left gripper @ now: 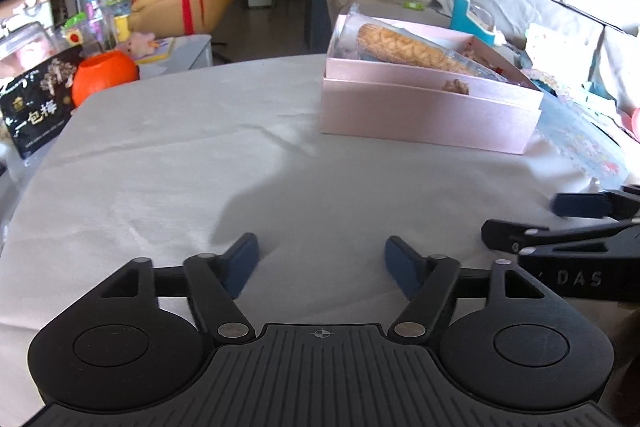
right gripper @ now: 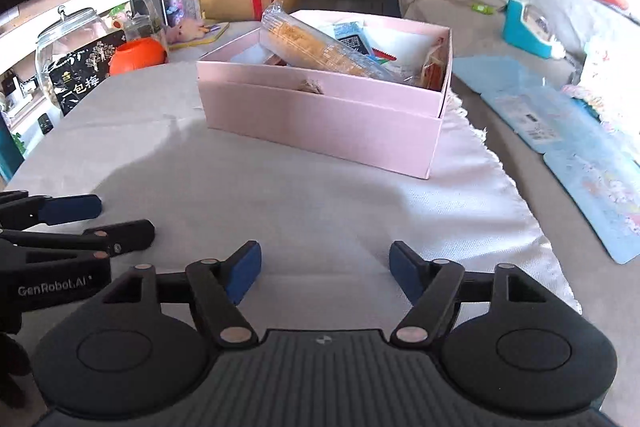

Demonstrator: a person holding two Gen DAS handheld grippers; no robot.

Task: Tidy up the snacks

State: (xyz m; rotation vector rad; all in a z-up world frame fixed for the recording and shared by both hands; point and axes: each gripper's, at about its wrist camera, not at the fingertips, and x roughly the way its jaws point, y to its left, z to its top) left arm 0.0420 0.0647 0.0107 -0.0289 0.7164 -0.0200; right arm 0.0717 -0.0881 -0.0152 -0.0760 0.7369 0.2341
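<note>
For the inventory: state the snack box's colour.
Pale pink box, clearest in the right wrist view.

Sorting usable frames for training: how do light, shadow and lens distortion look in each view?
Left wrist view: daylight, soft shadow on the white cloth, table edge bowed by fisheye. Right wrist view: pink box sharp, its shadow falling left, corners darkened.

Daylight fills both views, bright and cool, strongest at the right and far side of the room. The pale grey cloth-covered table [left gripper: 160, 167] carries soft, broad shadows ahead of each camera. The pink rectangular cardboard box [right gripper: 320, 123] is evenly lit and fairly sharp. Fisheye distortion bows the table's edges; the corners darken, and distant furniture looks soft and slightly washed out.
</note>
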